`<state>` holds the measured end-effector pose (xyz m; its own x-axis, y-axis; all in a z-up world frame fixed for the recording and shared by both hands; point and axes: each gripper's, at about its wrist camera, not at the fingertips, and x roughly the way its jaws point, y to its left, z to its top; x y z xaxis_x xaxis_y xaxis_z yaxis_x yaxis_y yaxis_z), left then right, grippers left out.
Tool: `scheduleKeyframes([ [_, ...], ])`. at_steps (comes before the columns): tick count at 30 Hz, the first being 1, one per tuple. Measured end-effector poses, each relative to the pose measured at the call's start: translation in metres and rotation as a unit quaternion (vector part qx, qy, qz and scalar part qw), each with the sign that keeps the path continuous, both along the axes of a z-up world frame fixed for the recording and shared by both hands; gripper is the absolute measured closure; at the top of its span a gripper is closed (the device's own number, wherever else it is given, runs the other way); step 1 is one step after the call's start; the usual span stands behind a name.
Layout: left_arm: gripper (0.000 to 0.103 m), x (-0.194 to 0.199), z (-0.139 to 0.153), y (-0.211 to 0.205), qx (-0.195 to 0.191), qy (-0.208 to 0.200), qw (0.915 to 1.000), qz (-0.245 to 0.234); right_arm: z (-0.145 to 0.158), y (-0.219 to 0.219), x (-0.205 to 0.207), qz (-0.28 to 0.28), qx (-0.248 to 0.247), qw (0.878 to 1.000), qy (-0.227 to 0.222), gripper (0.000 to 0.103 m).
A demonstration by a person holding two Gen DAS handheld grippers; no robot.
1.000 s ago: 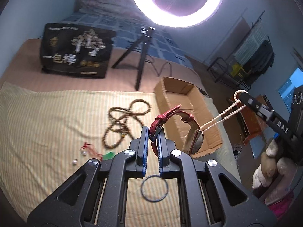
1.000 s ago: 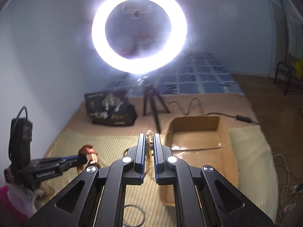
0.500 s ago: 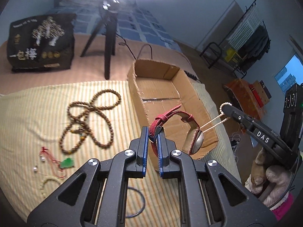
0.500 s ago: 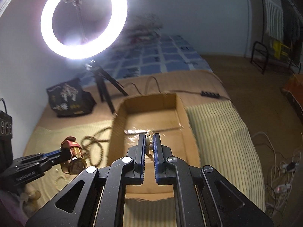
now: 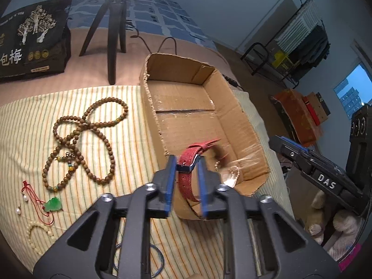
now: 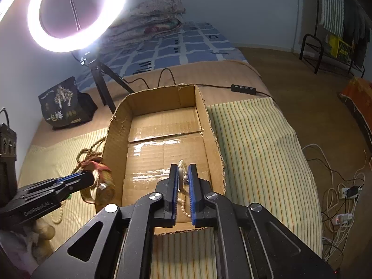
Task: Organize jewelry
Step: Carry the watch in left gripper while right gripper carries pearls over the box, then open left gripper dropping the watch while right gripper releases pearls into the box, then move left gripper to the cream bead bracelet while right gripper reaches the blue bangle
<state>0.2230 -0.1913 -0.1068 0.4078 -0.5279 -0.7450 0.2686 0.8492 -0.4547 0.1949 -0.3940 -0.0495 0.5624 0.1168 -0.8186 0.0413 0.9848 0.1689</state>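
My left gripper point(image 5: 184, 165) has its jaws parted. The red-strap watch point(image 5: 190, 174) hangs blurred between them, over the near left corner of the cardboard box point(image 5: 148, 107). Whether the pads still touch the strap I cannot tell. My right gripper point(image 6: 183, 174) is slightly parted over the box floor point(image 6: 162, 148), with the pearl necklace point(image 6: 182, 179) hanging loosely between its fingers. In the right wrist view the watch point(image 6: 102, 174) shows at the left gripper's tip by the box's left wall.
On the striped cloth point(image 5: 28, 125) lie a brown bead necklace point(image 5: 88, 139), a green pendant on red cord point(image 5: 52, 204), a cream bead bracelet point(image 5: 34, 237) and a dark ring point(image 5: 139, 262). A tripod point(image 5: 114, 23) and black bag point(image 5: 32, 39) stand behind.
Both grippers have moved down toward the box and their jaws have parted. The watch has slipped lower in the left gripper. The pearls now hang slack between the right fingers.
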Motion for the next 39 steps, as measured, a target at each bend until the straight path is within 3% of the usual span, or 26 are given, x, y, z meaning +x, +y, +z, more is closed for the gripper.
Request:
scheduleKeyframes([
  [2,0.079,-0.001,0.003,0.001,0.002,-0.005,1.0,0.0,0.004,-0.002,-0.001,-0.009,0.007,1.0,-0.009,0.048],
  [14,0.079,-0.017,0.033,0.026,0.037,-0.049,0.9981,0.008,0.015,0.005,-0.011,-0.004,-0.009,1.0,-0.027,0.047],
  [25,0.079,-0.046,0.074,0.087,0.09,-0.096,0.9901,0.049,0.041,0.03,-0.043,0.018,-0.004,0.998,-0.059,0.047],
  [28,0.076,-0.052,0.076,0.111,0.094,-0.093,0.9893,0.061,0.047,0.04,-0.053,0.025,-0.001,0.997,-0.073,0.047],
  [30,0.055,-0.055,0.073,0.129,0.096,-0.086,0.989,0.072,0.05,0.052,-0.063,0.037,-0.006,0.996,-0.087,0.044],
  [31,0.053,-0.055,0.072,0.138,0.095,-0.082,0.9889,0.08,0.051,0.058,-0.066,0.044,-0.01,0.995,-0.089,0.041],
  [33,0.052,-0.055,0.067,0.16,0.092,-0.066,0.989,0.096,0.049,0.072,-0.072,0.064,-0.024,0.994,-0.084,0.027],
  [39,0.052,-0.05,0.039,0.208,0.09,-0.021,0.9874,0.128,0.021,0.108,-0.086,0.109,-0.065,0.991,-0.048,0.023],
])
